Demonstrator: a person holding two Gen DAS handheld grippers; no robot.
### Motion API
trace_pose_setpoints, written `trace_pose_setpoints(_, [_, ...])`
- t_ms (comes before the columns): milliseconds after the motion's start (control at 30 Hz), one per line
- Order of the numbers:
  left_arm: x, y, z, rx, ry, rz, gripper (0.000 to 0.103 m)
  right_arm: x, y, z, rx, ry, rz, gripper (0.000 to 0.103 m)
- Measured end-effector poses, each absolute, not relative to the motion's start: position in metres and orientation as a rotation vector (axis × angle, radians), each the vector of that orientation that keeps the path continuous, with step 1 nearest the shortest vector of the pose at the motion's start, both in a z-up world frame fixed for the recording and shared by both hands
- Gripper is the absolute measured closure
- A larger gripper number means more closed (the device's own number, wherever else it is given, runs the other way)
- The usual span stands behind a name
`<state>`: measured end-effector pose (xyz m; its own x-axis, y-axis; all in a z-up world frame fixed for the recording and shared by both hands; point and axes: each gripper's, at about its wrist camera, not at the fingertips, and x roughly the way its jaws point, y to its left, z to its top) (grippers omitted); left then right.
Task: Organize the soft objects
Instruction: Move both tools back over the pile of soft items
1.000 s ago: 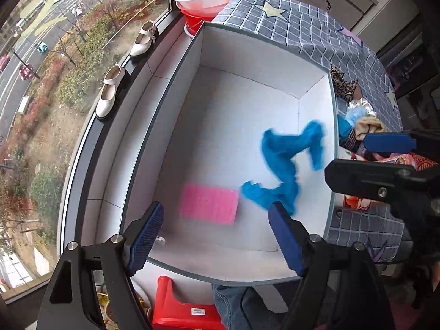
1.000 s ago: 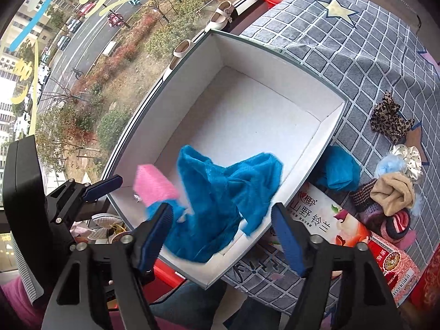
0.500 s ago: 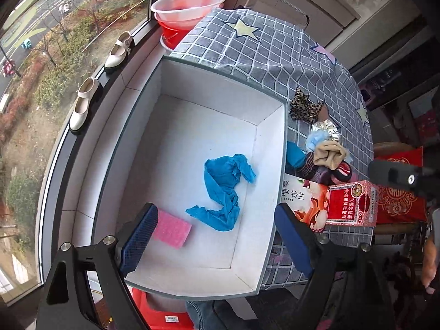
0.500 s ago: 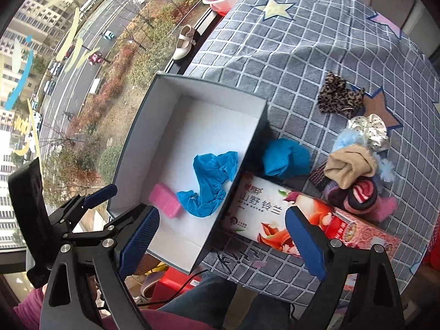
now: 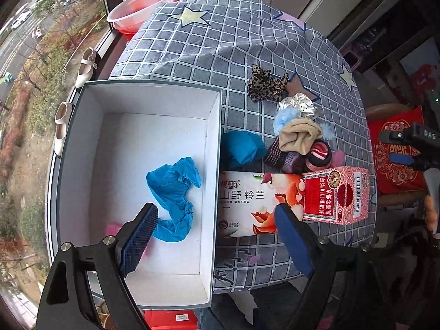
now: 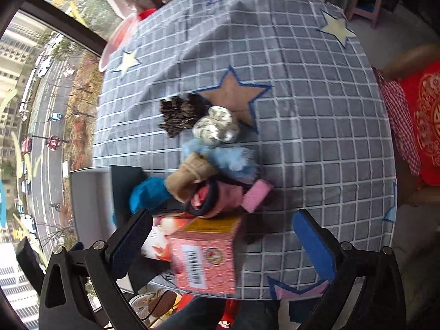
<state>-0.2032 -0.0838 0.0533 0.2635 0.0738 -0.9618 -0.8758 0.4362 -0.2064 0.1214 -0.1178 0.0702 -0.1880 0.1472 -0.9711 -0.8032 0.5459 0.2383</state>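
Left gripper (image 5: pixel 216 229) is hovering with jaws spread wide, nothing between the pads, over the right wall of the white box (image 5: pixel 214 143). Blue cloth (image 5: pixel 173 200) is lying crumpled inside the box, pink sponge (image 5: pixel 112 228) just beside it, partly hidden by the left finger. Right gripper (image 6: pixel 221 240) is opening, jaws empty, above the pink carton (image 6: pixel 205 258) on the checked tablecloth (image 6: pixel 302 123). Remaining soft pile is sitting outside the box — blue bundle (image 5: pixel 242 148), beige sock (image 5: pixel 298 134), striped socks (image 5: pixel 302 158), leopard scrunchie (image 5: pixel 265 84), silver scrunchie (image 5: pixel 298 104).
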Motion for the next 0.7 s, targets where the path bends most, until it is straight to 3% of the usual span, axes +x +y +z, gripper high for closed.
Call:
trace_pose_setpoints(300, [-0.202,-0.074,0.061,-0.894,1.137,0.894,0.014,0.157,-0.142,-0.032,-0.573,1.758,0.789,0.000])
trace_pose_setpoints(533, [-0.238,-0.042,0.076,-0.999,1.077,1.062,0.014,0.153,-0.120,-0.068,-0.603,1.809,0.806,0.000])
trace_pose_setpoints(700, [-0.223,-0.038,0.077,-0.987,1.095,1.058,0.014,0.149,-0.111,-0.093,-0.680,1.827,0.810,0.000])
